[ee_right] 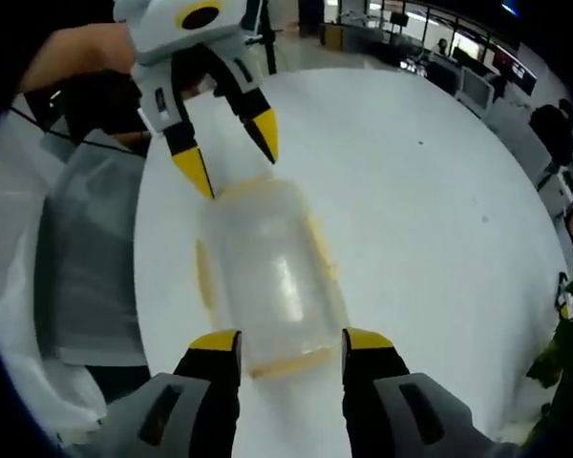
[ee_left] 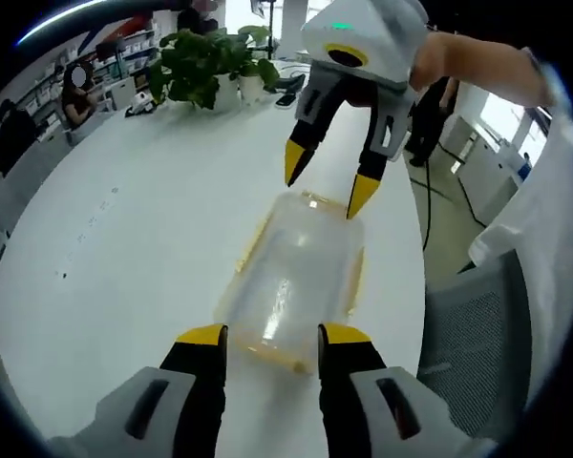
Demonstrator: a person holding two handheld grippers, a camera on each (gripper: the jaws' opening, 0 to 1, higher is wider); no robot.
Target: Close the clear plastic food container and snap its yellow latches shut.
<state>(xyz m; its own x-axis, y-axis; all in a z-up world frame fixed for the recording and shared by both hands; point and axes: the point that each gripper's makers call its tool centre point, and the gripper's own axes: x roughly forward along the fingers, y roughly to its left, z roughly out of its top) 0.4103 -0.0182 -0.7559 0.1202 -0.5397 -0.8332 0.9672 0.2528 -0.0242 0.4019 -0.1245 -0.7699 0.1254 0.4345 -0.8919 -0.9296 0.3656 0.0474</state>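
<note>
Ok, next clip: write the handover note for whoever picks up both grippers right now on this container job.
Left gripper: open, jaws straddling the near short end of the clear container, not clearly touching it.
Right gripper: open, at the opposite short end, jaws either side of it.
Container lies on the white table, with the lid resting on top; yellow latches show along the sides and ends.
Done: lid appears to be in place.
Left: whether any latch is snapped cannot be told; check each and press shut. Plants stand at the far edge, out of the way.

Left gripper [ee_left: 272, 336] and right gripper [ee_right: 291, 341] facing each other, jaws spread apart.
</note>
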